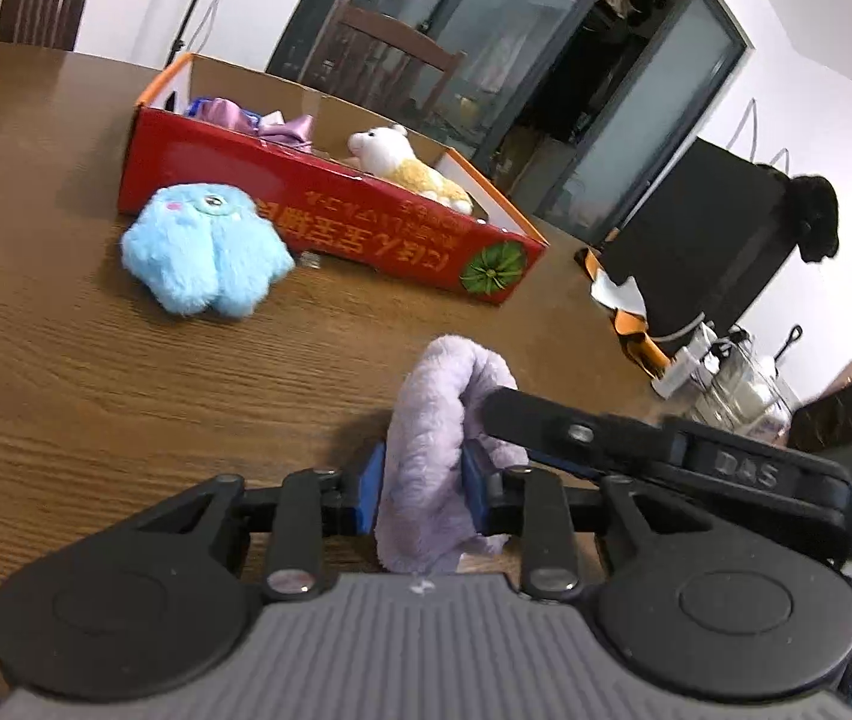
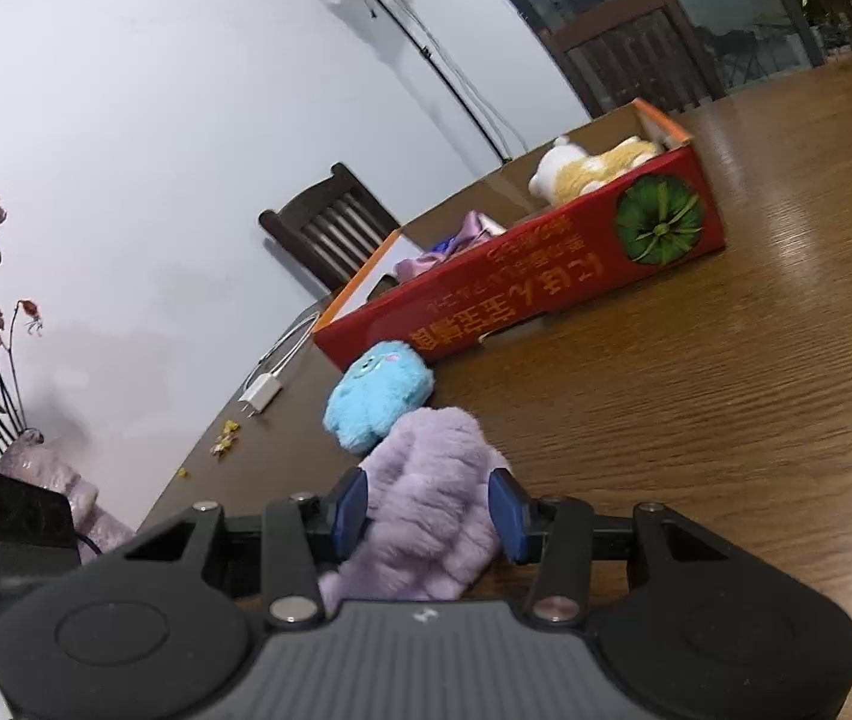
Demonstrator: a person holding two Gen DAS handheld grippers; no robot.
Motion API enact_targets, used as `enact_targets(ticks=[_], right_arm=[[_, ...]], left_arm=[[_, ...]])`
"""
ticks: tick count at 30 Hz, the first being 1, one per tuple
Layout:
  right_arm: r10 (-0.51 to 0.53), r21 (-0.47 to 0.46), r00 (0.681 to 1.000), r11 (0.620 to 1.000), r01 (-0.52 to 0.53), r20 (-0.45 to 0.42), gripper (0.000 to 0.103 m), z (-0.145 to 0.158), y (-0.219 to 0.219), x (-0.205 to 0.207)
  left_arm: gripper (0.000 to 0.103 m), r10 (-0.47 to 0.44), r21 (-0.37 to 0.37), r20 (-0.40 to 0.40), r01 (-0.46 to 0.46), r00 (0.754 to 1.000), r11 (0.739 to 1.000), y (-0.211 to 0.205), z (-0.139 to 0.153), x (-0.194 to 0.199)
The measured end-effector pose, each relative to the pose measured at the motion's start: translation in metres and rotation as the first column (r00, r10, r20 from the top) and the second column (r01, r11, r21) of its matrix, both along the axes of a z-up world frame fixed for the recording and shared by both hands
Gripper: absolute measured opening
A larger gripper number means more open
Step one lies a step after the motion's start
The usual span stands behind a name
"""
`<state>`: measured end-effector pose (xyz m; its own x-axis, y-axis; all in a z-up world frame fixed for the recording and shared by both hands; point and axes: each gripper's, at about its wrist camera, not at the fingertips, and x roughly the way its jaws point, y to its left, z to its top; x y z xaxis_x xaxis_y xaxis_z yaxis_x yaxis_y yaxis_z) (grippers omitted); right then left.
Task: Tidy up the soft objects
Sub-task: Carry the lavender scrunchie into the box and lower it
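Both wrist cams face red box [image 1: 330, 210] (opposite ends), close.

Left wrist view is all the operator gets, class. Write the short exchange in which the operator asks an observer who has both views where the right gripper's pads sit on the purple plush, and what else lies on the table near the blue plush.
Operator: My left gripper pinches the purple plush. Where are the right gripper's pads?
Observer: The right gripper has one blue pad on each side of the same plush. I cannot tell whether they press it.
Operator: Is there anything near the blue plush that I miss?
Observer: A white charger lies near the edge of the table, apart from that plush.
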<state>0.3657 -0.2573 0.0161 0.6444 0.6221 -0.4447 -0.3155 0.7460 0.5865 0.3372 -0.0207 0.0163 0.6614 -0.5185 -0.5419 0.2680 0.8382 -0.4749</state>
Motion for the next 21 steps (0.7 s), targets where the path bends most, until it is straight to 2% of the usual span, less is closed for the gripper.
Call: enact_targets(ticks=[1, 2, 5, 8, 11, 13, 16, 18, 21], right_arm=[[0.001, -0.008, 1.0, 1.0, -0.001, -0.006, 0.041, -0.002, 0.003, 0.001], [0.004, -0.023, 1.0, 1.0, -0.004, -0.013, 0.029, -0.004, 0.006, 0.002], [0.014, -0.035, 1.0, 0.999, -0.014, -0.023, 0.017, -0.005, 0.009, 0.004], [0.017, -0.064, 1.0, 0.998, -0.016, 0.012, 0.015, 0.007, 0.012, 0.007], [0.031, -0.08, 0.996, 0.996, -0.024, 0.08, 0.015, 0.033, 0.013, 0.023], [0.051, -0.115, 0.989, 0.993, -0.035, 0.14, 0.015, 0.056, 0.017, 0.045], [0.067, -0.15, 0.978, 0.988, -0.037, 0.199, 0.015, 0.089, 0.022, 0.1], [0.061, -0.173, 0.979, 0.985, -0.026, 0.195, 0.015, 0.104, 0.028, 0.148], [0.049, -0.245, 0.986, 0.97, -0.008, 0.162, 0.015, 0.113, 0.046, 0.224]], left_arm=[[0.022, -0.003, 0.007, 0.005, 0.003, 1.0, 1.0, -0.001, 0.0, -0.001], [0.021, -0.009, 0.013, 0.009, 0.009, 1.0, 1.0, -0.001, 0.001, -0.002], [0.017, -0.026, -0.004, 0.014, 0.026, 1.0, 1.0, 0.001, 0.004, -0.001], [0.017, -0.035, -0.008, 0.048, 0.035, 0.998, 0.999, 0.001, 0.014, 0.006], [0.017, -0.046, -0.011, 0.12, 0.048, 0.992, 0.999, 0.001, 0.04, 0.027], [0.017, -0.039, 0.001, 0.162, 0.04, 0.986, 0.999, 0.0, 0.063, 0.054], [0.017, -0.038, 0.004, 0.169, 0.038, 0.985, 0.999, 0.001, 0.09, 0.117], [0.017, -0.017, -0.011, 0.136, 0.019, 0.991, 1.0, 0.003, 0.099, 0.17], [0.015, 0.005, -0.005, 0.074, -0.004, 0.997, 1.0, 0.005, 0.094, 0.237]])
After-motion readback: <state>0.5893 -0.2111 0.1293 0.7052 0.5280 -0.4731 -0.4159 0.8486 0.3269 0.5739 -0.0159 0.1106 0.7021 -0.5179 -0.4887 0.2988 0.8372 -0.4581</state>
